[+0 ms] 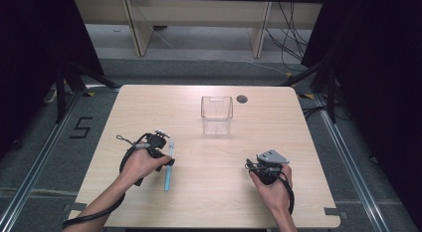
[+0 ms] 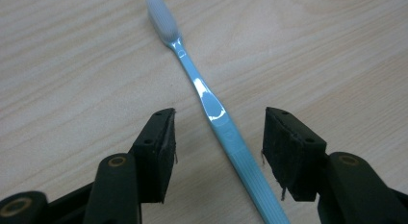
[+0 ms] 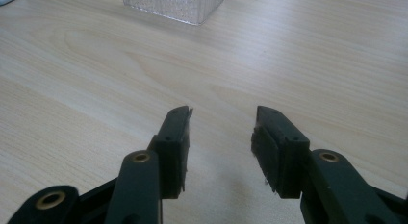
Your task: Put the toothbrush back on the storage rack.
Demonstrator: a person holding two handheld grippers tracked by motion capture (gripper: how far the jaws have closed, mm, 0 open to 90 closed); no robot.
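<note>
A light blue toothbrush lies flat on the wooden table, bristle end away from me. My left gripper sits over its handle. In the left gripper view the toothbrush runs between the two black pads, which stand apart from it on both sides, so the left gripper is open. A clear square plastic cup stands upright toward the back centre. My right gripper rests at the front right, open with nothing between its pads; the cup's base shows far ahead.
A round dark cable hole sits in the table behind the cup. Black cables trail from both grippers along the person's forearms. Grey floor and dark stands surround the table.
</note>
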